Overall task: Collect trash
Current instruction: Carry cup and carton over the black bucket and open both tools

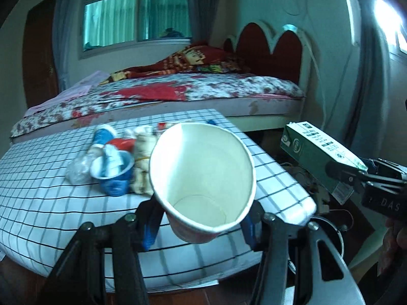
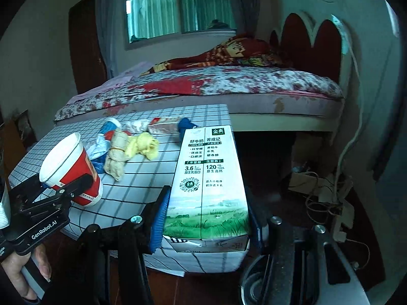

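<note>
My left gripper (image 1: 201,226) is shut on a red and white paper cup (image 1: 203,178), held above the near edge of the checked table (image 1: 38,203), its open mouth facing the camera. It also shows in the right wrist view (image 2: 68,167). My right gripper (image 2: 206,218) is shut on a green and white milk carton (image 2: 207,178), held upright over the table's right corner; the carton also shows in the left wrist view (image 1: 318,157). More trash lies on the table: a blue cup (image 1: 114,172), crumpled plastic (image 1: 78,167), beige and yellow wads (image 2: 132,150), a small box (image 2: 162,124).
A bed (image 2: 216,86) with a floral cover stands behind the table, with a red headboard (image 2: 305,43). A dark round bin (image 2: 257,282) sits on the floor under my right gripper. Cables and a power strip (image 2: 330,203) lie on the floor at right.
</note>
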The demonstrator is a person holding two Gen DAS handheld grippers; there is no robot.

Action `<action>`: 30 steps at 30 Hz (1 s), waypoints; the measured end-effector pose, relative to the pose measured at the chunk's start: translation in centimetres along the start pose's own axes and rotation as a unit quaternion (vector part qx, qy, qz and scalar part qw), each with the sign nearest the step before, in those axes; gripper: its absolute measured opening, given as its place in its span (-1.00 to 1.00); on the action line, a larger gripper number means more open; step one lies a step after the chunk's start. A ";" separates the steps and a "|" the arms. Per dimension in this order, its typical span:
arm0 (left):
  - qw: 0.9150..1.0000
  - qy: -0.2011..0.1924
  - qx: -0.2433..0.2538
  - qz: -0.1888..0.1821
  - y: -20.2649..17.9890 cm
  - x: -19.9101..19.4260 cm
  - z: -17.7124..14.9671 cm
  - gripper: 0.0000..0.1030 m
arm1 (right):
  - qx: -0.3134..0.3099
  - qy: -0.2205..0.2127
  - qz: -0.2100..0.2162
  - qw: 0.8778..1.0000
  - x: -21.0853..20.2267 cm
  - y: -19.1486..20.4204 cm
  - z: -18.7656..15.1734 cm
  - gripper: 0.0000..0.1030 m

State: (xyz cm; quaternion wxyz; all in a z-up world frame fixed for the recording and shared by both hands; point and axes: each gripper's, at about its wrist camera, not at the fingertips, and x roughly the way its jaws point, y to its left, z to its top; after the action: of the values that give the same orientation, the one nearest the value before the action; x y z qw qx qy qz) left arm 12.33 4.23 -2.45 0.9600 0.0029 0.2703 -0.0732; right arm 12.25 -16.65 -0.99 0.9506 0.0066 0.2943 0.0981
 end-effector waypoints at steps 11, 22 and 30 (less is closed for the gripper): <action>0.994 0.010 0.051 -0.093 -9.5 -0.2 -1.0 0.05 | 0.062 0.012 -0.049 0.997 -4.6 -8.2 -3.9 0.07; 0.978 0.056 0.100 -0.172 -17.7 1.4 -3.6 0.05 | 0.099 0.051 -0.069 0.991 -5.5 -14.3 -8.8 0.07; 0.965 0.112 0.121 -0.205 -21.3 4.5 -6.6 0.05 | 0.110 0.094 -0.050 0.988 -3.7 -17.6 -11.5 0.08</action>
State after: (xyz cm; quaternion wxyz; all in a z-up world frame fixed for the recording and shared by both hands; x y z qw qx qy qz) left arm 9.65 -17.15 -9.70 0.8804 0.0717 0.3605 -0.2995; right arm 6.03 -35.08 -9.71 0.9159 0.0871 0.3914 0.0182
